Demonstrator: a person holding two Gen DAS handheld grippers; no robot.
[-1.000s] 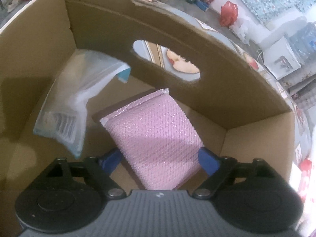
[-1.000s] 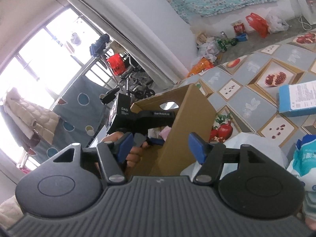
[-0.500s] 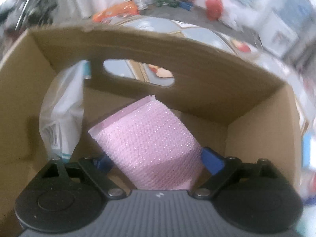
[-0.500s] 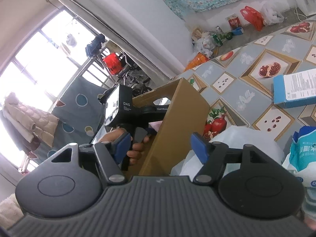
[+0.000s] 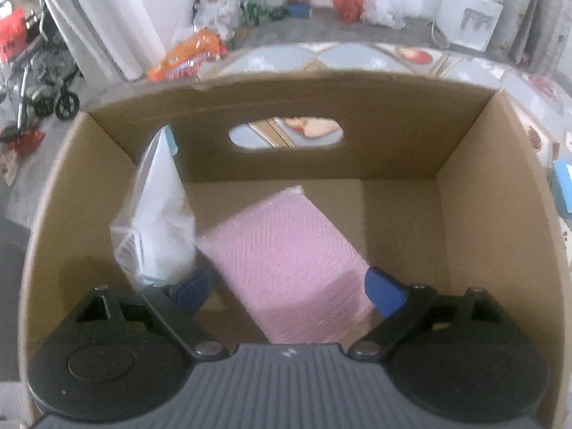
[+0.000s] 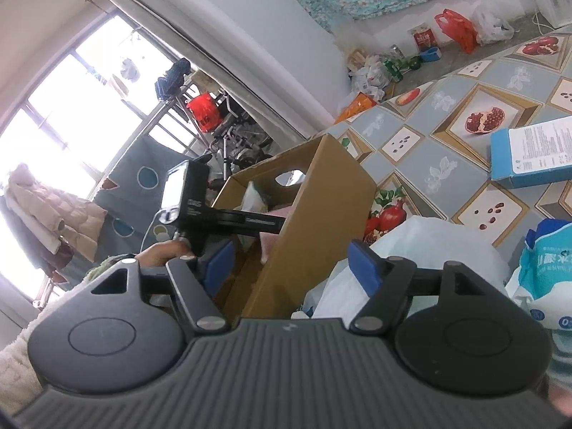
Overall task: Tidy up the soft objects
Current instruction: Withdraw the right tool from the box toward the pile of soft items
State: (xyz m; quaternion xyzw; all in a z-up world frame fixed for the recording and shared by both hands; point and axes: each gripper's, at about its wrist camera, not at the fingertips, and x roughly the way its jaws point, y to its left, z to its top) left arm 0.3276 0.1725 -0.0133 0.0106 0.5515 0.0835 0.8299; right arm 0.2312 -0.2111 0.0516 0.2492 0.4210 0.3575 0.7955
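Down in the cardboard box [image 5: 475,186] a pink bubble-wrap pack [image 5: 286,257] lies tilted on the floor. A white plastic packet [image 5: 161,221] leans against the left wall. My left gripper [image 5: 289,287] hangs open just above the pink pack, with one blue pad on each side and not pressing it. My right gripper [image 6: 291,268] is outside the box [image 6: 321,207]. Its jaws are opening, with nothing between them. Beyond it sit a white plastic bag [image 6: 411,250] and a blue-and-white soft pack [image 6: 547,271].
The box has an oval handle hole [image 5: 286,132] in its far wall. In the right wrist view a person's hand [image 6: 164,252] holds the left tool's black body [image 6: 200,211] over the box. A blue carton [image 6: 529,157] lies on the patterned tablecloth [image 6: 429,150]. Bags and clutter line the floor behind.
The left wrist view has rolled and lifted a little, so the box now appears square-on. The pink pack stays on the box floor. The right jaws have spread slightly wider.
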